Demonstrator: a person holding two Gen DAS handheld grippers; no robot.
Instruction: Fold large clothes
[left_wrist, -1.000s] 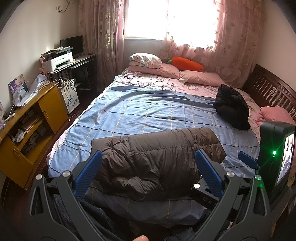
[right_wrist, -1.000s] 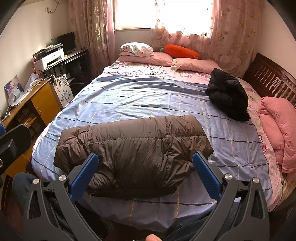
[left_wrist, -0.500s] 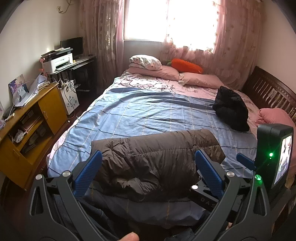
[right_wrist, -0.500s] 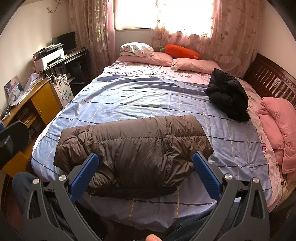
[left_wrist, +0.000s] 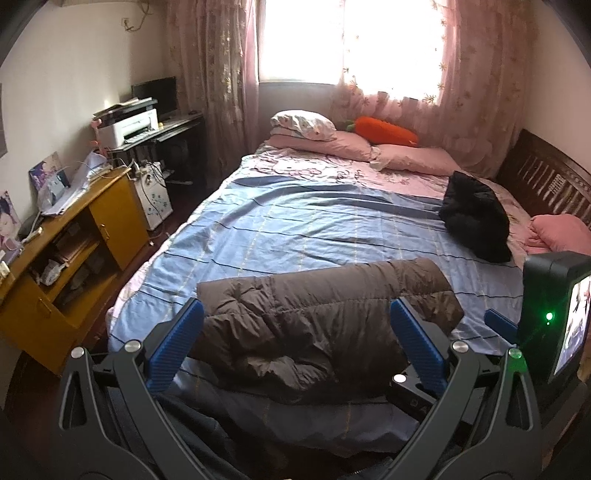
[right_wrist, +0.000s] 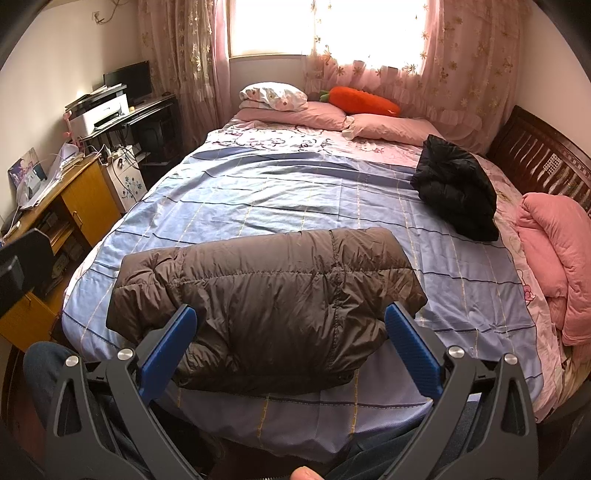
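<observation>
A brown puffer jacket (right_wrist: 266, 310) lies folded into a wide bundle on the near edge of the bed (right_wrist: 295, 206), across the blue striped sheet. The left gripper (left_wrist: 295, 339) and the right gripper (right_wrist: 291, 338) both hover in front of it, jaws spread wide and holding nothing. A black jacket (right_wrist: 456, 194) sits crumpled on the far right side of the bed, well apart, near a pink quilt (right_wrist: 554, 258). An orange carrot cushion (right_wrist: 364, 100) rests on the far pillows.
</observation>
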